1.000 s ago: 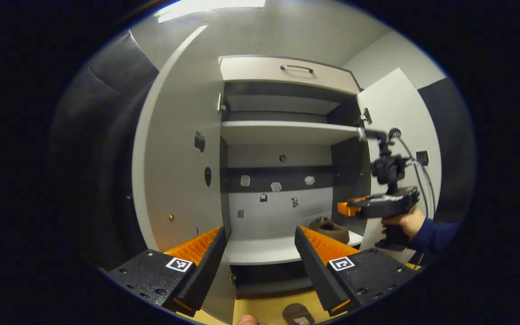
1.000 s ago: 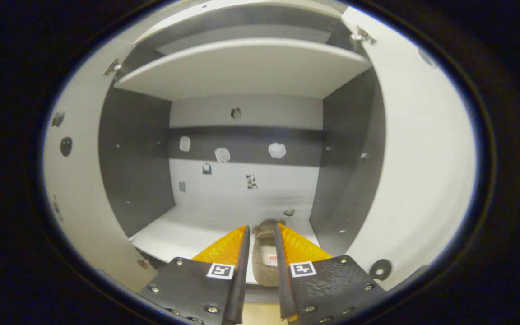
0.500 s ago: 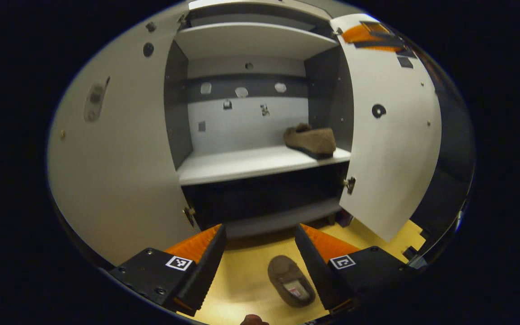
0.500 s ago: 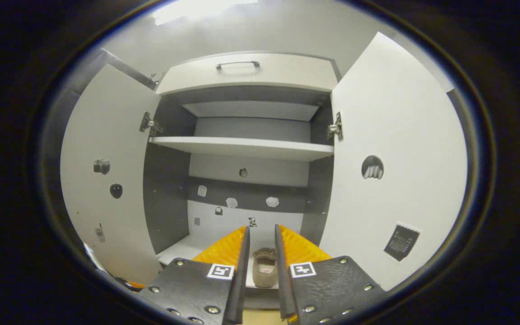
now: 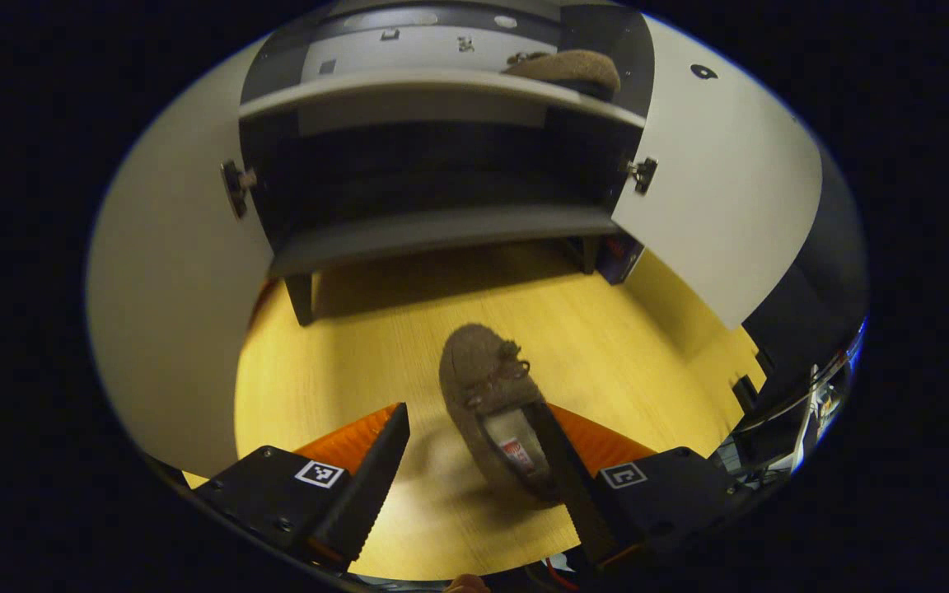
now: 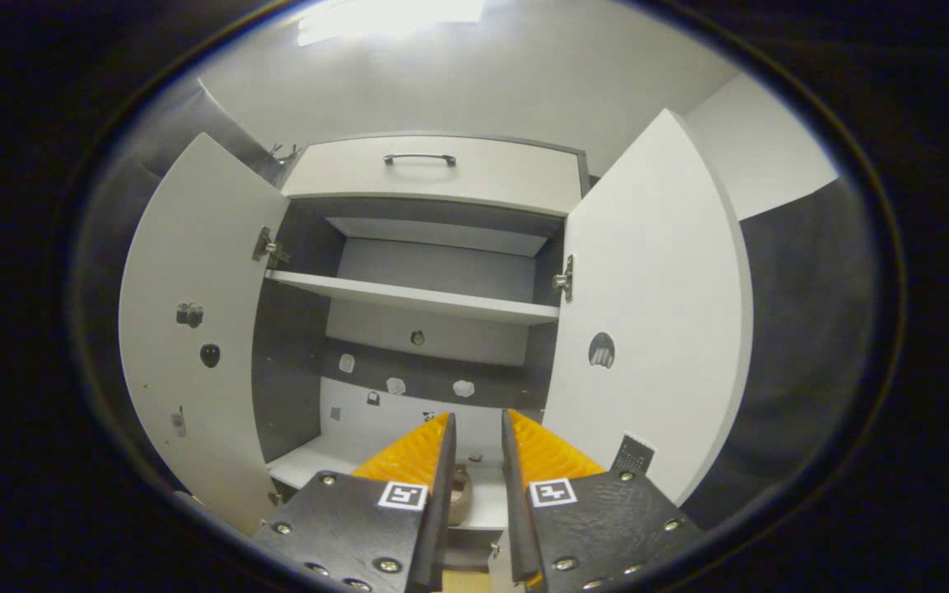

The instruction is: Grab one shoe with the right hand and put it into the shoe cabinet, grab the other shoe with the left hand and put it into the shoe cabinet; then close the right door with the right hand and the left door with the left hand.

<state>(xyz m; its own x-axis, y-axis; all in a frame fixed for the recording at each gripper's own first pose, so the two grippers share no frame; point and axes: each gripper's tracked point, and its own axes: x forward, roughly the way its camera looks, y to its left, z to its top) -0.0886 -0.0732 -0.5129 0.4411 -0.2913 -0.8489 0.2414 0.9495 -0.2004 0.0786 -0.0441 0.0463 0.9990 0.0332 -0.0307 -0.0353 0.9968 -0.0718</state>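
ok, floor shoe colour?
Brown, fuzzy; the shoe on the floor shows best in the left gripper view.

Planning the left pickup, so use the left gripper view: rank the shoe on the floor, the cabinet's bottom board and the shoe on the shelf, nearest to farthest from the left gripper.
1. Shoe on the floor: between the open jaws of the left gripper, by the right-side one.
2. Bottom board: beyond the bare floor, low in the cabinet.
3. Shoe on the shelf: higher, at the shelf's right end.

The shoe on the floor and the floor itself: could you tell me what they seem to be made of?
Shoe: brown, matte and fuzzy, so probably suede or fleece; it resembles a soft slipper. Floor: yellow with fine grain lines and a slight sheen, likely wood or wood-look laminate.
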